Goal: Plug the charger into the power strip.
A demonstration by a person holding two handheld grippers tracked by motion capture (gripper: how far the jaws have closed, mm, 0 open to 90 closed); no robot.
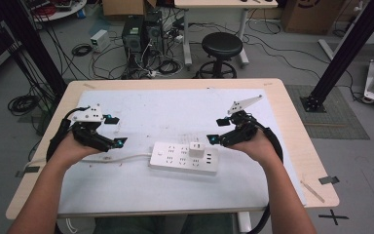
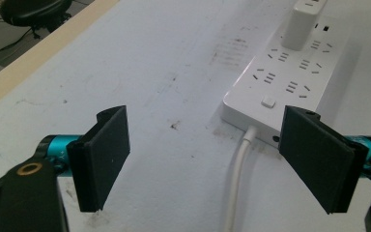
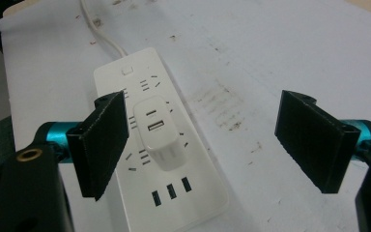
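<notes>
High view: white charger (image 1: 195, 147) sits plugged in the power strip (image 1: 184, 158) mid-table; right gripper (image 1: 216, 138) just beside it, jaws spread, empty; left gripper (image 1: 118, 142) spread too, near strip's cable end; I'd square pads on charger's sides, steady strip w/ left.

Glossy white plastic power strip (image 1: 184, 157) and charger (image 3: 157, 130), scuffed matt mat (image 1: 175, 112), pale wood table (image 1: 292, 126).

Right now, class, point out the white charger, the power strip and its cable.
white charger (image 3: 157, 133): right gripper view, on its top face with the USB ports.
power strip (image 1: 175, 158): high view, on its bare socket face left of the charger.
cable (image 2: 239, 169): left gripper view, on the white cord near the strip's end.
</notes>
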